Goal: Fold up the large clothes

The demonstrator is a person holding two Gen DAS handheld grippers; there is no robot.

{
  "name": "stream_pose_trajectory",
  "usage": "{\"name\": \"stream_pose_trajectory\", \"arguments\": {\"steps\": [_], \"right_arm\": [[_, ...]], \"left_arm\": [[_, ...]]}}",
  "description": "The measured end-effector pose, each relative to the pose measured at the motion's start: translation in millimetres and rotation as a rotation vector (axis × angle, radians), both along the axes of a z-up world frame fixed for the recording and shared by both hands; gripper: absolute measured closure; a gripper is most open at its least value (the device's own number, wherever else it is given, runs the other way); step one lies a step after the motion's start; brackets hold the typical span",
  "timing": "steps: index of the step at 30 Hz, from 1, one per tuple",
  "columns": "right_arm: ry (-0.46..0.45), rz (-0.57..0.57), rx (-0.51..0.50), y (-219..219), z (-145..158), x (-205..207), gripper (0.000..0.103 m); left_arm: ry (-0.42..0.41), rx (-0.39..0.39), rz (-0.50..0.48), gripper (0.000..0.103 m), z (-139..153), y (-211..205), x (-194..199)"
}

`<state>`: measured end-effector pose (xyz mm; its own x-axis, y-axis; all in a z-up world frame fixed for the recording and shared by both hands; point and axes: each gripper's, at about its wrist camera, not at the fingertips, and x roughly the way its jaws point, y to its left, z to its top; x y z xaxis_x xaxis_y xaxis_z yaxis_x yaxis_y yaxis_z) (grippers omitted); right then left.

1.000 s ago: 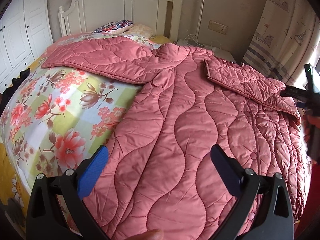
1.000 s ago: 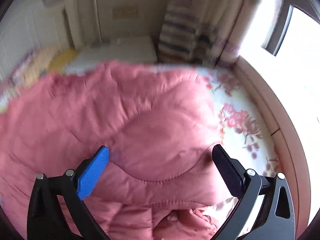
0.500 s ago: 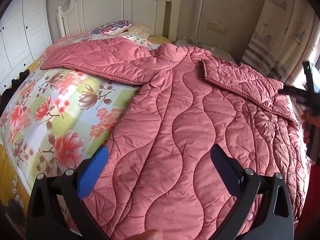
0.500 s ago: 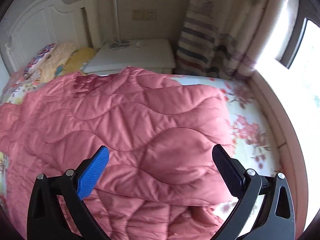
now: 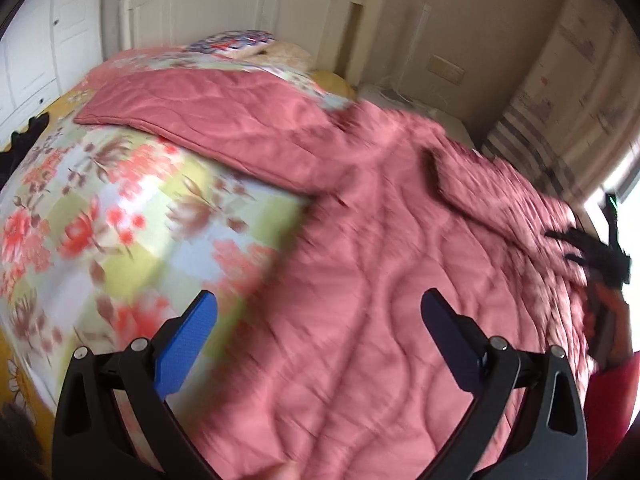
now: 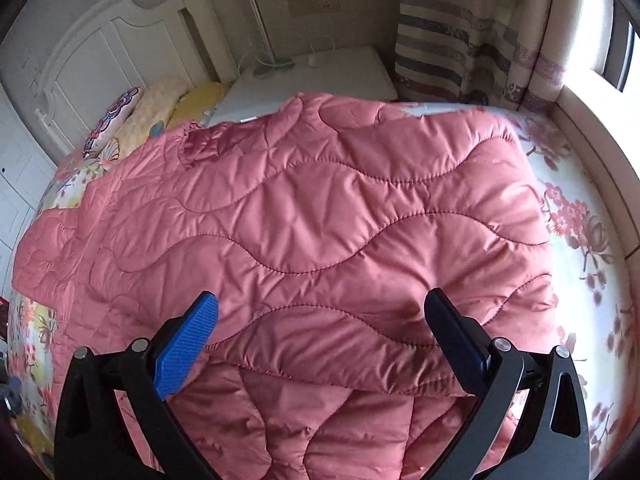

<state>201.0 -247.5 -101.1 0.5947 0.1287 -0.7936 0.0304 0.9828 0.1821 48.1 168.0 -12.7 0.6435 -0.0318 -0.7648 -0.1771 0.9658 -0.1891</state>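
A large pink quilted coat (image 5: 360,264) lies spread on a floral bed sheet (image 5: 120,232). One sleeve (image 5: 224,120) stretches left toward the headboard. The other sleeve (image 6: 340,220) lies folded over the coat's body. My left gripper (image 5: 318,324) is open and empty above the coat's lower left part; this view is blurred. My right gripper (image 6: 320,324) is open and empty just above the folded sleeve's near edge. It also shows in the left wrist view (image 5: 588,252) at the coat's right edge.
A white headboard (image 5: 256,8) and pillows (image 6: 132,120) stand at the bed's far end. A white nightstand (image 6: 312,80) and a striped curtain (image 6: 472,36) are beside the bed. A white wardrobe (image 5: 28,60) is at the left. A window ledge (image 6: 600,128) runs along the right.
The left gripper has swung left and the view has blurred. The right gripper has moved closer over the folded sleeve. Both stay open.
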Motion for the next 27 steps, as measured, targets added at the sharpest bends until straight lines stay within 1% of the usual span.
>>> {"name": "stream_pose_trajectory", "arguments": {"steps": [3, 5, 8, 10, 12, 14, 16, 18, 20, 22, 24, 27], "right_arm": [[-0.016, 0.033, 0.000, 8, 5, -8, 0.004], [-0.014, 0.037, -0.003, 8, 5, -8, 0.004], [-0.008, 0.032, 0.003, 6, 0, -9, 0.004], [-0.006, 0.034, 0.008, 7, -4, -7, 0.004], [-0.004, 0.033, 0.003, 9, -5, -7, 0.004], [-0.004, 0.041, 0.000, 11, -5, -8, 0.004], [-0.007, 0.047, -0.006, 13, -4, -9, 0.004], [-0.008, 0.050, -0.013, 14, -4, -10, 0.004], [-0.010, 0.047, -0.030, 14, -3, -11, 0.004], [-0.014, 0.050, -0.032, 13, -3, -13, 0.004], [-0.013, 0.048, -0.033, 11, -3, -15, 0.004], [-0.013, 0.041, -0.035, 9, -4, -15, 0.004]], "left_arm": [[-0.019, -0.006, 0.068, 0.002, 9, 48, 24], [-0.013, -0.019, 0.092, 0.002, 14, 78, 39], [-0.038, -0.019, 0.177, 0.002, 25, 135, 59], [-0.038, -0.015, 0.228, 0.002, 29, 170, 72], [-0.057, -0.011, 0.282, 0.002, 31, 202, 85], [-0.020, -0.014, 0.299, 0.002, 27, 224, 99], [0.041, -0.024, 0.286, 0.002, 18, 242, 115], [0.062, -0.037, 0.301, 0.003, 11, 253, 123], [0.104, -0.057, 0.307, 0.003, 1, 263, 131], [0.100, -0.053, 0.298, 0.003, -4, 266, 136], [0.102, -0.029, 0.282, 0.003, -9, 268, 142], [0.073, -0.056, 0.246, 0.004, -10, 267, 148]]}}
